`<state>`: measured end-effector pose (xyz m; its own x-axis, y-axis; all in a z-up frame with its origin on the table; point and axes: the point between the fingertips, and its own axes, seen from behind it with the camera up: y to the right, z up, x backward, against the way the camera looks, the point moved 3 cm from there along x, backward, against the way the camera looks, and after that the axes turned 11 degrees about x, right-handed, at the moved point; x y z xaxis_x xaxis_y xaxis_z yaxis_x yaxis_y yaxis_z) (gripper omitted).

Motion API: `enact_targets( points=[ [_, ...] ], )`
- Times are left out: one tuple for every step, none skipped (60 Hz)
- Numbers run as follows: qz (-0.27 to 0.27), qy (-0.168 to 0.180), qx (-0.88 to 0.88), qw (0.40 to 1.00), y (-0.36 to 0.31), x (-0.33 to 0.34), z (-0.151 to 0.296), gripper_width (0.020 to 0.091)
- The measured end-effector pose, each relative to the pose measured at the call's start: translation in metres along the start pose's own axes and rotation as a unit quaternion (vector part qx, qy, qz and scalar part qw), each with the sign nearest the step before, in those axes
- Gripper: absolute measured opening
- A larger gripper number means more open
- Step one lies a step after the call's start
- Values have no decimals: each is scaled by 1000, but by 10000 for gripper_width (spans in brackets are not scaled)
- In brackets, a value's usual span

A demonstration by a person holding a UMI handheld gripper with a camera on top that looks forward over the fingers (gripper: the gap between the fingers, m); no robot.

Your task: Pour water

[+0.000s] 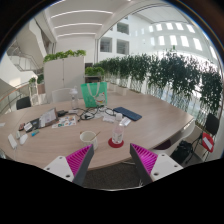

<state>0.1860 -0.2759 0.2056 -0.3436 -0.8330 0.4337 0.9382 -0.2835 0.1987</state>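
A clear glass [117, 137] stands on a red coaster [117, 143] on the round wooden table [150, 118], just beyond my fingers. A small clear dish [89, 136] sits to its left. My gripper [112, 161] is open with nothing between its magenta pads [78, 160]. It hovers above the near edge of the table. No bottle or jug of water is plainly in view.
A green bag [94, 95] stands at the far side of the table. A dark blue folder [127, 113] lies to the right of it. Papers and small items [45, 120] clutter the left part. A row of potted plants [165, 75] lines the right.
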Motion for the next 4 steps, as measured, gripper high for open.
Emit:
enact_targets(
  points=[
    [-2, 2, 0, 1000, -1, 6, 1, 826],
    [-3, 3, 0, 1000, -2, 11, 2, 827],
    [-4, 4, -1, 1000, -3, 17, 3, 827],
    [-5, 3, -1, 1000, -3, 20, 5, 829]
  ],
)
